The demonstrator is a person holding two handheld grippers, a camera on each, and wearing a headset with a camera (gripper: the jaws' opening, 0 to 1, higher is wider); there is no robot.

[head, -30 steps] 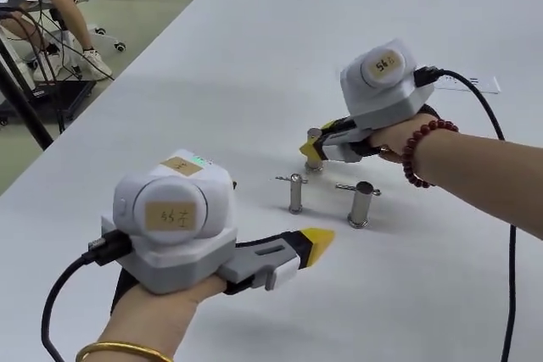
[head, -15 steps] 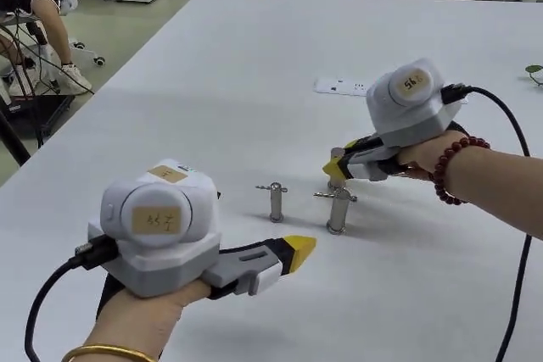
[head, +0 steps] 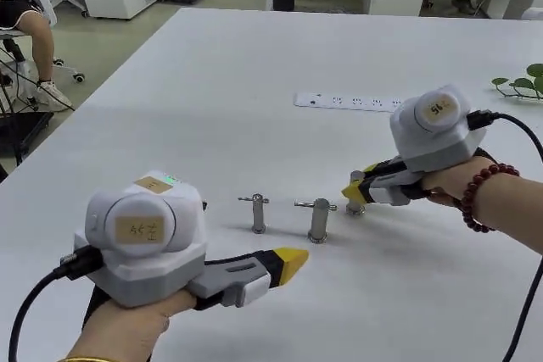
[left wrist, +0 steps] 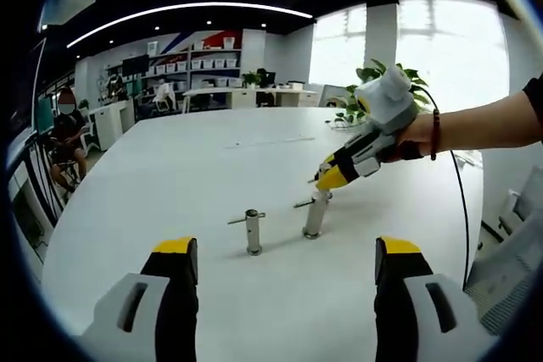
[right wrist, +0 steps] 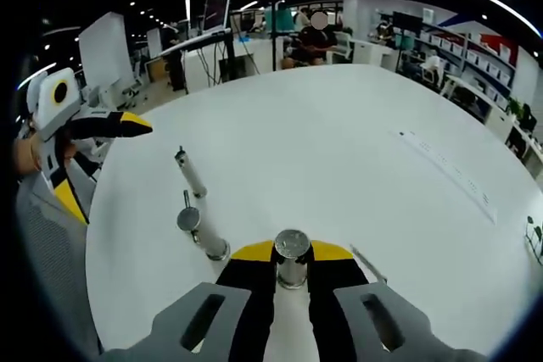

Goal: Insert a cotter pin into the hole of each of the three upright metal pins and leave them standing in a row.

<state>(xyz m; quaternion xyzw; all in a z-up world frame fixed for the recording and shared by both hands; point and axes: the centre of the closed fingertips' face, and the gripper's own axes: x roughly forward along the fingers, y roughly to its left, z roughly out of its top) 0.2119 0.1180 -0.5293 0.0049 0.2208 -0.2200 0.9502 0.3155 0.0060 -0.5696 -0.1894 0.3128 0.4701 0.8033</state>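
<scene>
Three upright metal pins stand on the white table (head: 212, 108). The left pin (head: 258, 213) and the middle pin (head: 318, 220) each carry a cotter pin crosswise near the top. My right gripper (head: 356, 195) is shut on the third pin (head: 355, 206), just right of and behind the middle one. In the right gripper view the yellow-black jaws (right wrist: 292, 253) clamp that pin (right wrist: 292, 245), and a thin cotter pin (right wrist: 370, 265) juts out beside it. My left gripper (head: 293, 259) hovers in front of the row, open (left wrist: 287, 250) with nothing between its fingers.
A white power strip (head: 351, 102) lies farther back on the table. A green plant (head: 519, 82) is at the right edge. A seated person (head: 21, 6) and office chairs are off the table's far left. Cables trail from both grippers.
My right gripper has carried the third pin rightward, from behind the other two to the right end of the row. The head camera has shifted. The left gripper holds about still.
</scene>
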